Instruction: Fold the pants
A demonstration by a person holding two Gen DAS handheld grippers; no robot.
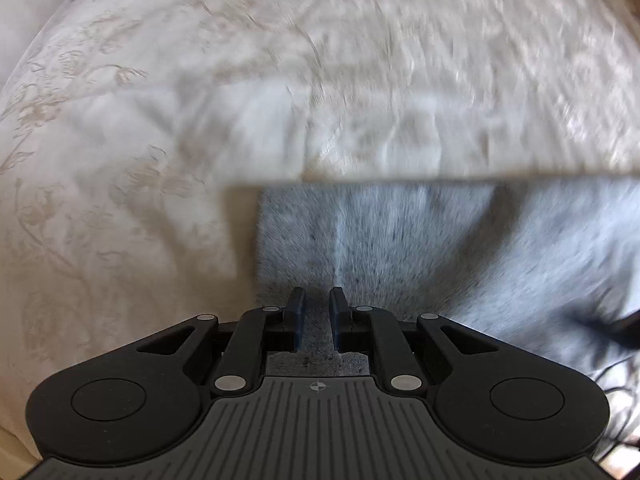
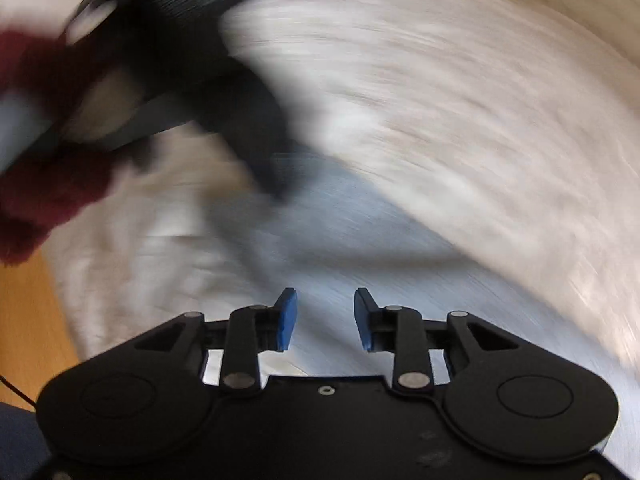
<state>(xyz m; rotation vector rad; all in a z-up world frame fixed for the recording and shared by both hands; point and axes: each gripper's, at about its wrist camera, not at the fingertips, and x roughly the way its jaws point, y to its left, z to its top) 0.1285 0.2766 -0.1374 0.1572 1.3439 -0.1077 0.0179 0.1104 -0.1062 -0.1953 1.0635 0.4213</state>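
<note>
Grey pants [image 1: 400,240] lie on a cream bedspread [image 1: 120,160]. In the left wrist view my left gripper [image 1: 317,300] sits over the pants' edge, its blue pads a narrow gap apart with grey cloth showing between and under them. In the blurred right wrist view my right gripper [image 2: 326,304] is open above the grey pants [image 2: 340,220]. The left gripper [image 2: 256,152] shows there at upper left, reaching down onto the cloth, held by a hand in a dark red sleeve [image 2: 40,184].
The embroidered bedspread [image 2: 460,120] covers most of both views. A wooden floor [image 2: 28,320] shows at the left past the bed's edge. A dark cord [image 1: 624,324] lies on the pants at the right.
</note>
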